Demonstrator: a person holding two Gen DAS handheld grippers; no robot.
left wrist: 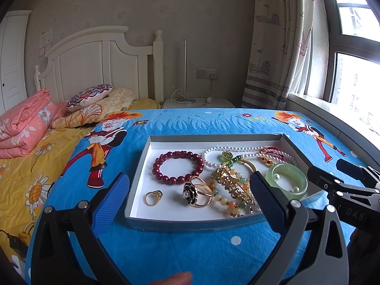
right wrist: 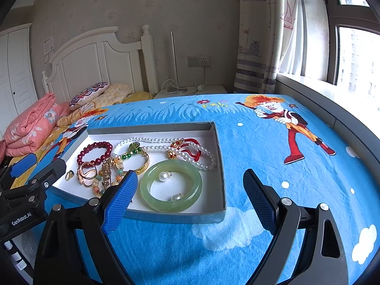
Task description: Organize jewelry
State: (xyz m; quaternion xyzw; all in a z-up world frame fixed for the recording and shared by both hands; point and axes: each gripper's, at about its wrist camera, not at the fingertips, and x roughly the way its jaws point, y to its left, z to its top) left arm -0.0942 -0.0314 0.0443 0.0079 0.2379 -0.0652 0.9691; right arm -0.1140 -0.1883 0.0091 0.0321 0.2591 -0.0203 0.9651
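A shallow grey tray [left wrist: 190,138] [right wrist: 220,166] with a white floor lies on the blue cartoon cloth. In it lie a dark red bead bracelet [left wrist: 178,167] [right wrist: 95,153], a white pearl necklace [left wrist: 237,149] [right wrist: 166,142], a green jade bangle [left wrist: 286,181] [right wrist: 171,186] with two pearl earrings inside, a small gold ring [left wrist: 153,197], a black flower ring [left wrist: 190,192], a gold bangle [right wrist: 142,165] and mixed bead strands. My left gripper [left wrist: 190,194] is open, hovering over the tray's near side. My right gripper [right wrist: 190,194] is open above the tray's near right corner. Both are empty.
The blue cloth [right wrist: 273,142] covers a table with free cloth right of the tray. A bed with a folded pink quilt [left wrist: 23,123] and pillows lies left. A nightstand [left wrist: 197,103] stands behind, a window sill [right wrist: 332,90] on the right.
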